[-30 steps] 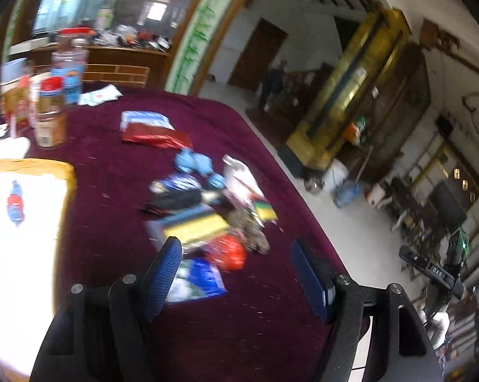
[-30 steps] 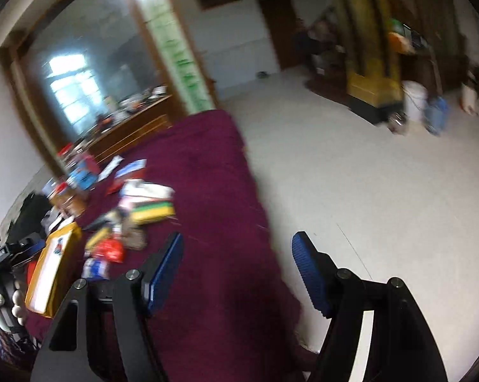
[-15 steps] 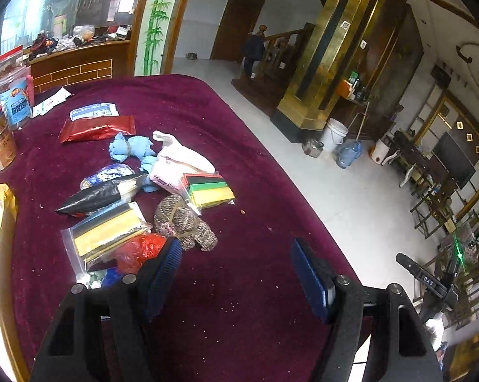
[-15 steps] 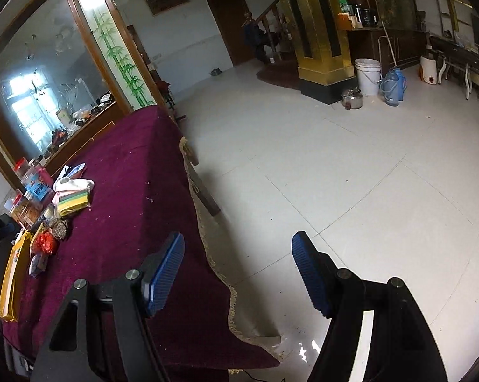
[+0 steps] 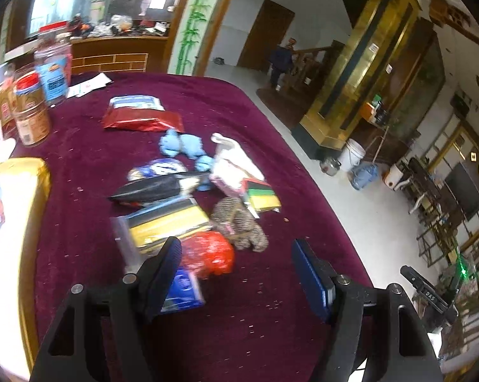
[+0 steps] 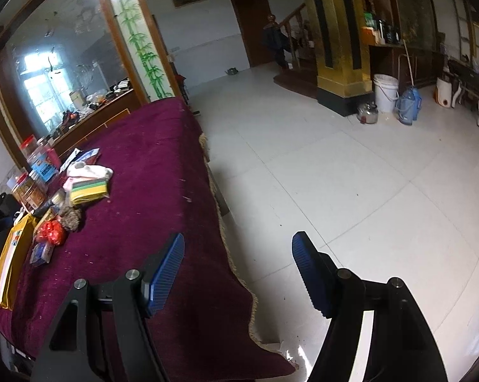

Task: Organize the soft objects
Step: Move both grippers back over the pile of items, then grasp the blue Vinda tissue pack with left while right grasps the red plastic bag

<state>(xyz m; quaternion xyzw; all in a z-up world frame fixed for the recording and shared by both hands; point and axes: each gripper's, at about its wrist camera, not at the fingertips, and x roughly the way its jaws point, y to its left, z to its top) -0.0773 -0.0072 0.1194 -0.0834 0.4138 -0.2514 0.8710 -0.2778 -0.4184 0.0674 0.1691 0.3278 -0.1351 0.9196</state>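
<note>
Currently L gripper (image 5: 236,261) above near end of soft-item pile on maroon tablecloth (image 5: 80,146); jaws apart, nothing gripped. Red crinkly bag (image 5: 209,253) lies just past its left finger, brown knit piece (image 5: 239,222) beside it, sponge pack (image 5: 263,195) farther back, blue plush (image 5: 182,145) and white sock (image 5: 231,156) behind. Yellow-rimmed box (image 5: 40,175) at table's left. R gripper (image 6: 237,264) over table edge w/ tiled floor (image 6: 350,175) beyond; jaws apart, empty. Pile (image 6: 70,203) well to its left.
</note>
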